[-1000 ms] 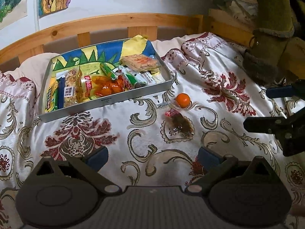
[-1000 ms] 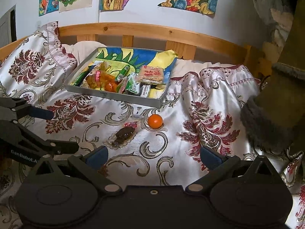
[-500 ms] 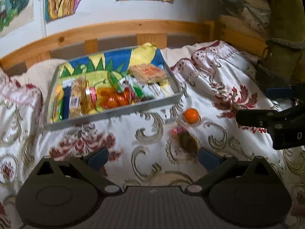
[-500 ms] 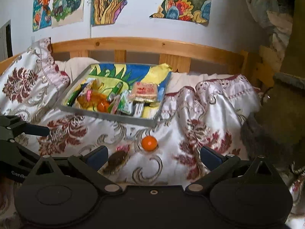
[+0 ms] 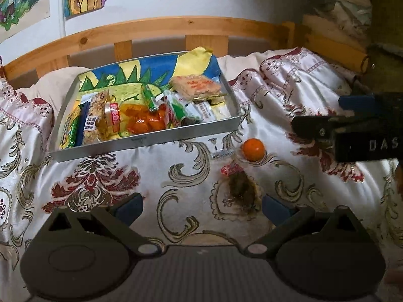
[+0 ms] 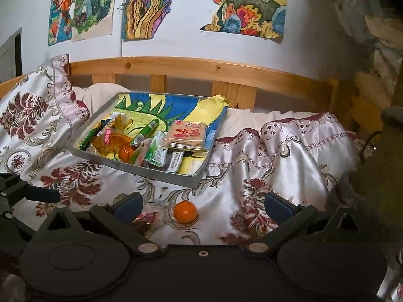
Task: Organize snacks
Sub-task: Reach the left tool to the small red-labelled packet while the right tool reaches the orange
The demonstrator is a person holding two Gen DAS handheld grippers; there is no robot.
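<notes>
A grey metal tray (image 5: 151, 139) lined with a colourful drawing holds several wrapped snacks and sits on the bed; it also shows in the right wrist view (image 6: 156, 171). A small orange (image 5: 253, 146) lies on the bedspread in front of the tray's right corner, also in the right wrist view (image 6: 185, 212). A dark snack in a clear wrapper with a red label (image 5: 240, 186) lies just in front of it. My left gripper (image 5: 201, 205) is open and empty, with the dark snack near its right finger. My right gripper (image 6: 202, 202) is open and empty, with the orange between its fingers, just ahead.
A floral satin bedspread (image 5: 100, 181) covers the bed, bunched into folds at the right (image 6: 289, 151). A wooden headboard (image 6: 201, 75) runs behind the tray, with drawings on the wall above. A person's olive sleeve (image 6: 377, 176) is at the right.
Both grippers have come lower and closer to the bedspread. The orange now sits between the right gripper's fingers, and the dark snack is nearer the left gripper.
</notes>
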